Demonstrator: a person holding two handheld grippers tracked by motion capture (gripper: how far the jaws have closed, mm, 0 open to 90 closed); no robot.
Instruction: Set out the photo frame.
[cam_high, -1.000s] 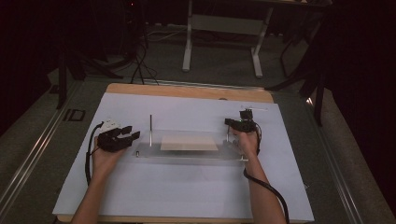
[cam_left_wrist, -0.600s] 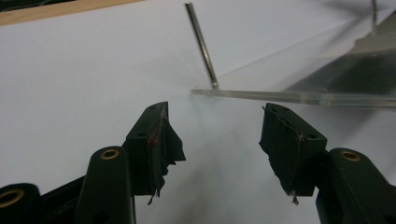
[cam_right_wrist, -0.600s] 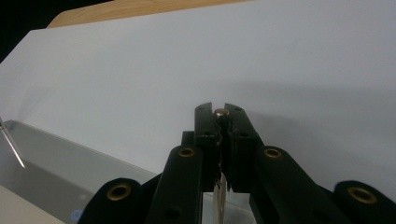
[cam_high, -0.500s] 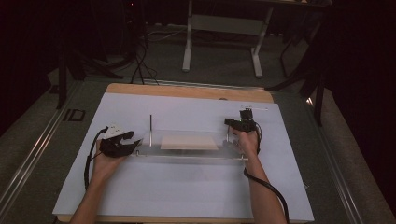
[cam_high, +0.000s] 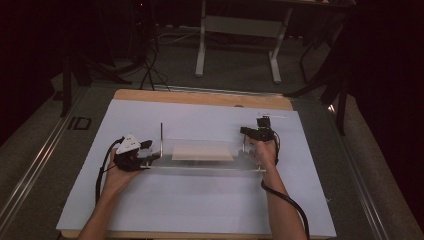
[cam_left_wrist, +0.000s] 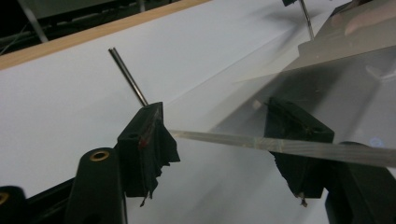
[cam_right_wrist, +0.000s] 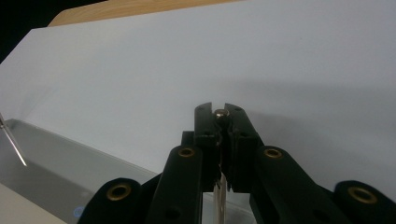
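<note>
A clear plastic plate (cam_high: 200, 169) lies on the white sheet, with a thin metal rod (cam_high: 161, 135) upright at its left end and another at its right end. A pale flat slab (cam_high: 202, 152) rests on the plate. My left gripper (cam_high: 149, 156) sits at the plate's left edge. Its jaws have just been opening and my left gripper (cam_left_wrist: 219, 140) now stands open, the plate's edge (cam_left_wrist: 280, 145) running across the gap. The left rod (cam_left_wrist: 128, 77) rises just behind it. My right gripper (cam_right_wrist: 219, 114) is shut on the top of the right rod (cam_right_wrist: 220, 113).
The white sheet (cam_high: 200, 210) covers most of a wooden table (cam_high: 200, 97). A cable (cam_high: 287, 202) trails from the right gripper along the forearm. Beyond the table stand a metal frame (cam_high: 237, 45) and dark stands on the floor.
My left gripper has shifted a little toward the near left corner of the plate and its jaws have spread wider. The right gripper has stayed on its rod.
</note>
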